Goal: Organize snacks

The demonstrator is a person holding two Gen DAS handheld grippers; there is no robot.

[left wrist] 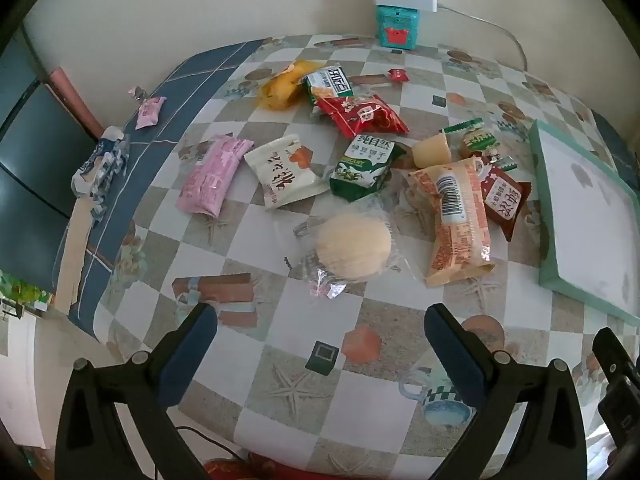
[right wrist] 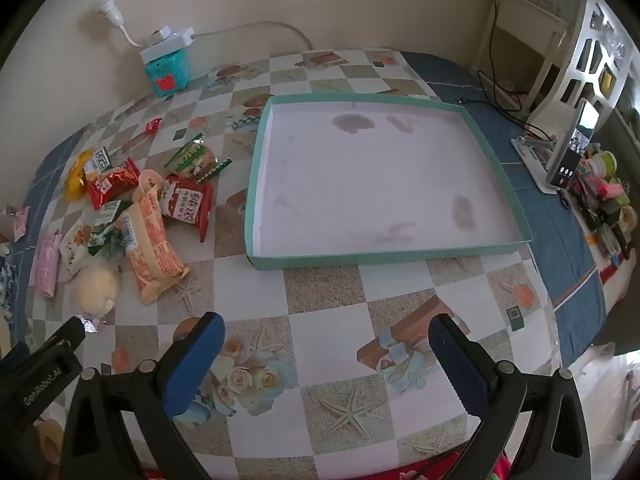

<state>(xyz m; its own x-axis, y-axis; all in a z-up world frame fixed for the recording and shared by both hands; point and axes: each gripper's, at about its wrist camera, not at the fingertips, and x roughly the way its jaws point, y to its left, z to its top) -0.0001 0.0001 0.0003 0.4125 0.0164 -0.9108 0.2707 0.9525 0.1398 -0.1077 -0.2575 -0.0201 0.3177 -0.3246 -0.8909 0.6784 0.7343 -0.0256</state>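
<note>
Several wrapped snacks lie scattered on the checkered tablecloth. Nearest my left gripper point(left wrist: 320, 316) is a round pale bun in clear wrap point(left wrist: 354, 246), with an orange barcode packet point(left wrist: 456, 218), a green biscuit packet point(left wrist: 364, 166), a white packet point(left wrist: 286, 170) and a pink packet point(left wrist: 214, 176) behind it. My left gripper is open above the cloth, nothing between its fingers. My right gripper point(right wrist: 326, 322) is open too, in front of an empty teal-rimmed tray point(right wrist: 360, 259). The snack pile point(right wrist: 152, 236) lies left of the tray.
A teal box with a white power strip point(left wrist: 396, 26) stands against the back wall. A phone on a stand point(right wrist: 570, 148) and cluttered small items point(right wrist: 604, 200) sit at the right. A small pink candy point(left wrist: 150, 112) and crumpled wrapper point(left wrist: 100, 168) lie near the table's left edge.
</note>
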